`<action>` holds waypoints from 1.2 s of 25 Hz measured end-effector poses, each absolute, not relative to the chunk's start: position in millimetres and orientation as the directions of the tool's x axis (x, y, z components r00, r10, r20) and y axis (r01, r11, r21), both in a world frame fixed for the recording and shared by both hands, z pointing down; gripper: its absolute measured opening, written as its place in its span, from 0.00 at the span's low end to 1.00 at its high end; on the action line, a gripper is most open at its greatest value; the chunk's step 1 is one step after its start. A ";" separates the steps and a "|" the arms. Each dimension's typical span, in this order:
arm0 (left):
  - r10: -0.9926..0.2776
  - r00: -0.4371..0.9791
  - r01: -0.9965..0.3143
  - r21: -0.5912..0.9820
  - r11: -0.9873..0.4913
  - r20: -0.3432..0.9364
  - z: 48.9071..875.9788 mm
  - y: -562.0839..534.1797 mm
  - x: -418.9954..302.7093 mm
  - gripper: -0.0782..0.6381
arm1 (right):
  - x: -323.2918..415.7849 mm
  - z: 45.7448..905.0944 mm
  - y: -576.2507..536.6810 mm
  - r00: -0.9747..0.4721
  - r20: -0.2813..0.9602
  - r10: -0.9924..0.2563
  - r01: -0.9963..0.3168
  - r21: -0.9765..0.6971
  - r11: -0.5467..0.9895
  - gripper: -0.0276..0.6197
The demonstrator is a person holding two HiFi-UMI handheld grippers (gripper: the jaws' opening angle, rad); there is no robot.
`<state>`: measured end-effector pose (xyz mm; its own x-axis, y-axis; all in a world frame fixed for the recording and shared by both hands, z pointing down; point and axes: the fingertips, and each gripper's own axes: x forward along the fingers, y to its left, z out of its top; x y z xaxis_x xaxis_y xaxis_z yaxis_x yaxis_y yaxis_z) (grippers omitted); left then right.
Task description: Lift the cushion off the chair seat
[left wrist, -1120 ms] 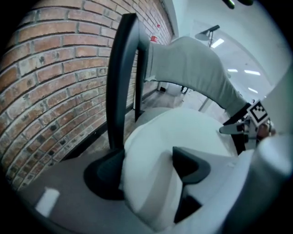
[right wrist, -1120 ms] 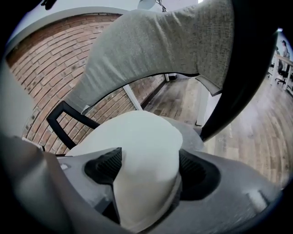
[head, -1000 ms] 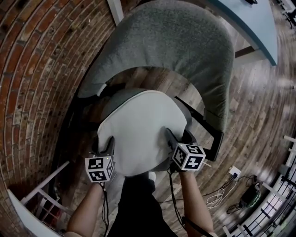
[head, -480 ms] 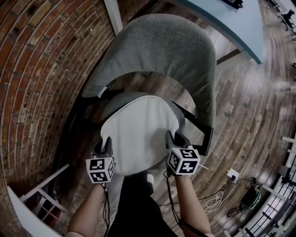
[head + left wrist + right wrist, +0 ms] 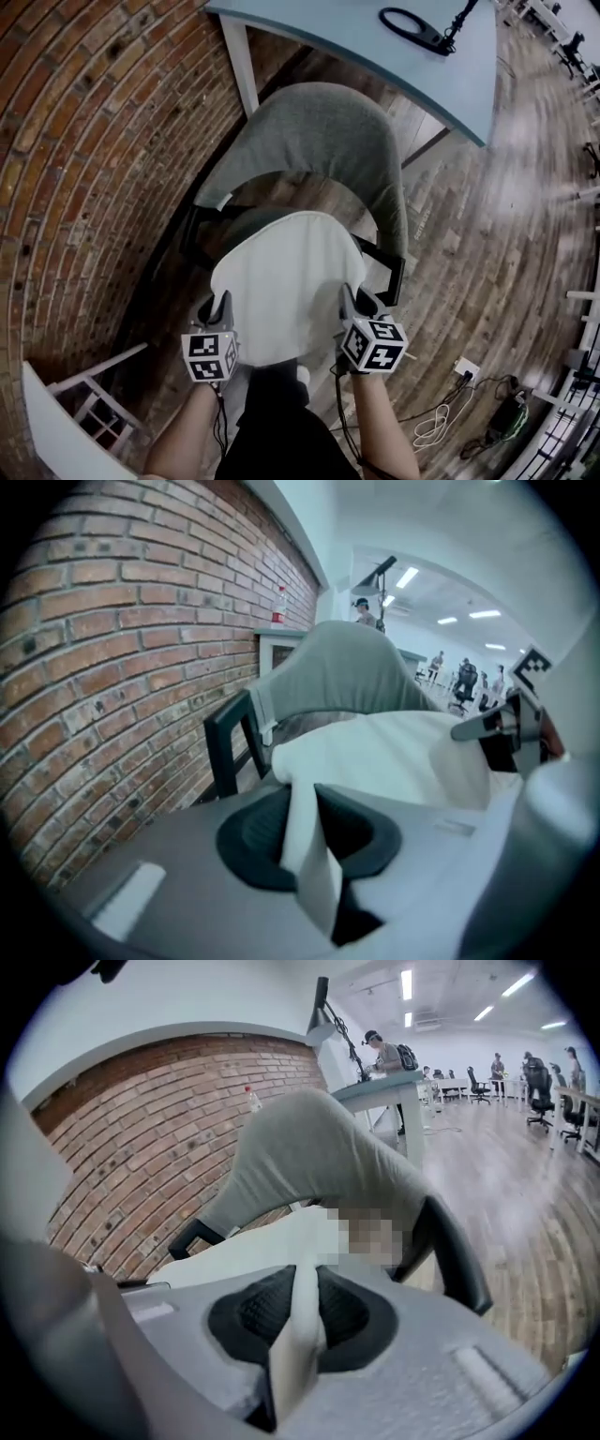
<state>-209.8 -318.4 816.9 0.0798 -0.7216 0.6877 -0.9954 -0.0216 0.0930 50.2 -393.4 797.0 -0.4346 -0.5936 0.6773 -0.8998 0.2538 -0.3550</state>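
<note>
Pinching the near edge of the flat white fabric cushion (image 5: 281, 281), one at each side, the left gripper (image 5: 221, 305) and the right gripper (image 5: 349, 300) are seen with jaws that have just been closing, each now pressed on a thin fold of cloth. The cushion is held over the seat of the grey upholstered chair (image 5: 319, 141), between its black armrests (image 5: 389, 272), beside a red brick wall (image 5: 84, 141).

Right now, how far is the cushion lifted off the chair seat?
Done: the left gripper and right gripper, jaws just closing, pinch the cushion at its near edge. In hand: that edge tilted up. Remaining: far end seems to touch the chair seat.
</note>
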 end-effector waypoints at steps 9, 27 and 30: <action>-0.789 0.059 -0.998 0.041 -0.043 0.612 677.9 -286.3 -196.5 0.18 | 65.4 657.3 -354.0 -0.451 0.587 -0.672 -0.890 -0.354 0.288 0.14; -0.866 0.076 -0.996 0.073 -0.046 0.495 467.3 -200.9 -167.4 0.17 | 97.5 438.8 -259.5 -0.450 0.452 -0.770 -0.891 -0.287 0.352 0.14; -0.868 0.087 -0.996 0.071 -0.060 0.489 454.4 -190.4 -163.6 0.17 | 100.7 425.2 -243.8 -0.449 0.441 -0.777 -0.893 -0.267 0.364 0.14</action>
<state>-163.6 -190.4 454.4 0.0868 -0.8679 0.4891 -0.9957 -0.0595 0.0711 100.7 -243.8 425.2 -0.4485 -0.7774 0.4410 -0.8925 0.3636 -0.2668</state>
